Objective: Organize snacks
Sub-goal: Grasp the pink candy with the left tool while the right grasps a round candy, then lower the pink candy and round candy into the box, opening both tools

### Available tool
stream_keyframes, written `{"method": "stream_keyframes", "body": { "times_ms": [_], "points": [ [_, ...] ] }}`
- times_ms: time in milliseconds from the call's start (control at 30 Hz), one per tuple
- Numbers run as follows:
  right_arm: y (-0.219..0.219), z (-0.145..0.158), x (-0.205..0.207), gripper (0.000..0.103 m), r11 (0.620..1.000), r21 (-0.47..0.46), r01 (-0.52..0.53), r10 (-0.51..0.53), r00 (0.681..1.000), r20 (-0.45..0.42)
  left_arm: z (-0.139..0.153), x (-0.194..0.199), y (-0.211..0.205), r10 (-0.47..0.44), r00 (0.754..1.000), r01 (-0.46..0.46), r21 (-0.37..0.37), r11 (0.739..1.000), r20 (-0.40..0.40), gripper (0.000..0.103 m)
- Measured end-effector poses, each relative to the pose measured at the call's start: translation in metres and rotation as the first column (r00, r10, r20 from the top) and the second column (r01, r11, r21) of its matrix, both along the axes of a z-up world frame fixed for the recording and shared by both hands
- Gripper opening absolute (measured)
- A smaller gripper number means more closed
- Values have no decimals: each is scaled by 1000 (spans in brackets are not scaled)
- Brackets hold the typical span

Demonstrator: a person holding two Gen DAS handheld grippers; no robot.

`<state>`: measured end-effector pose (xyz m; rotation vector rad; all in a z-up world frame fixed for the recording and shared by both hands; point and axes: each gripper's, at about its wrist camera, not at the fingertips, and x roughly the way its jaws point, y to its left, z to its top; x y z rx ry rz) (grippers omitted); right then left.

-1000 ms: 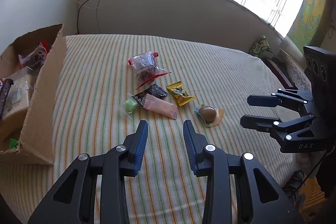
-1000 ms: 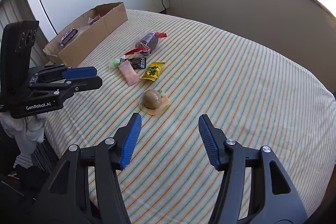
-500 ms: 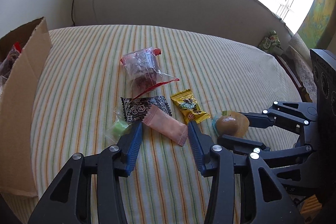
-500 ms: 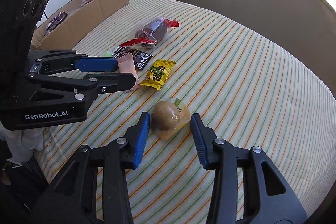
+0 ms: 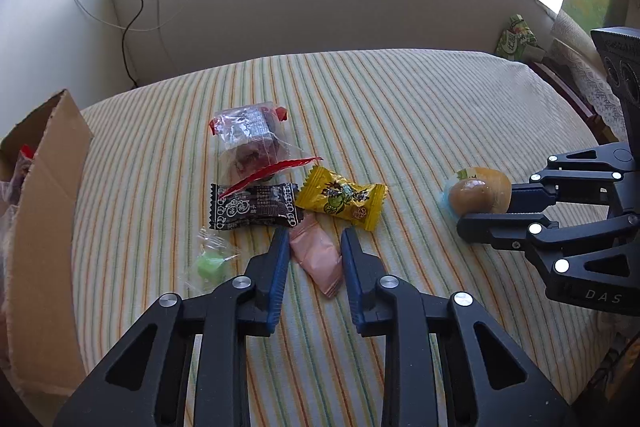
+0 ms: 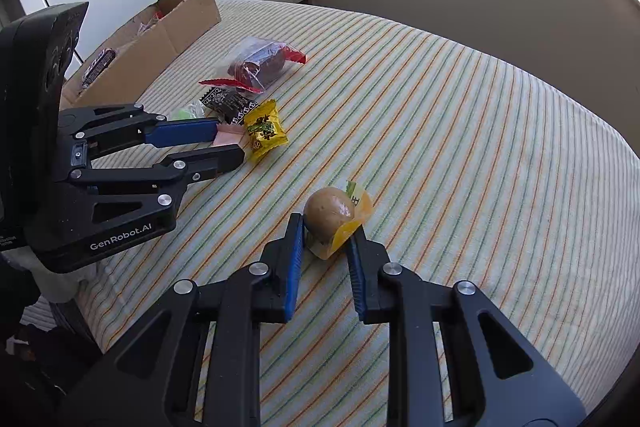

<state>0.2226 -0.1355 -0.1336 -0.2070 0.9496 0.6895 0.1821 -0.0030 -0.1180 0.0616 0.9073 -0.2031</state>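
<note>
Several snacks lie on the striped cloth. My left gripper [image 5: 314, 237] straddles a pink packet [image 5: 318, 259], its jaws close on both sides of it. Beside it lie a black packet [image 5: 254, 207], a yellow packet [image 5: 340, 197], a green candy [image 5: 210, 265] and a clear bag with red ends [image 5: 248, 143]. My right gripper [image 6: 326, 231] has its jaws around a round brown snack in a yellow wrapper [image 6: 334, 213], which also shows in the left wrist view [image 5: 476, 193]. The pink packet [image 6: 229, 138] shows between the left fingers in the right wrist view.
An open cardboard box [image 6: 160, 35] with snacks inside stands at the left end of the table [image 6: 480, 131]; its wall shows in the left wrist view [image 5: 44, 211]. A wall and window ledge with cables and a plant run behind. A green packet [image 5: 514, 41] lies at the far right.
Both grippers moved forward and down onto the table. The left jaws narrowed around the pink packet. The right jaws narrowed around the round brown snack.
</note>
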Motion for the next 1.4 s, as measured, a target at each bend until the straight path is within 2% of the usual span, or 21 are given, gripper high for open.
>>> {"method": "stream_keyframes", "body": {
  "times_ms": [200, 300, 367, 533, 633, 700, 867, 1167, 1400],
  "points": [
    [-7, -1, -3, 22, 1000, 4, 31, -31, 999, -7, 3, -9, -5, -24, 1000, 24, 25, 999, 11, 16],
    [-6, 0, -4, 22, 999, 9, 47, -47, 999, -12, 2, -8, -3, -28, 1000, 28, 1, 1000, 13, 16],
    [-6, 1, -5, 22, 999, 7, 47, -47, 999, -11, 2, -7, -4, -42, 999, 42, 12, 999, 10, 17],
    [-8, 5, -10, 22, 998, 4, 61, -61, 998, -4, 1, -9, -6, -25, 1000, 25, 20, 999, -5, 31],
    [-8, 6, -14, 22, 998, -6, 59, -59, 998, 3, -1, -9, -1, -24, 1000, 24, -13, 1000, -6, 30],
    [-7, 7, -15, 22, 998, -13, 58, -57, 998, 10, -2, -8, 1, -1, 1000, 1, -5, 1000, 5, 20],
    [-6, 11, -15, 22, 997, -12, 70, -70, 997, 21, 0, -8, 2, -1, 1000, 1, -20, 1000, 5, 20],
    [4, 35, -22, 22, 998, 13, 53, -54, 998, 44, 38, -33, 30, 58, 994, -50, -83, 995, 96, 20],
    [33, 61, -22, 22, 1000, 30, 4, -6, 998, 68, 65, -56, 67, 141, 974, -128, -80, 988, 180, 20]
  ]
}}
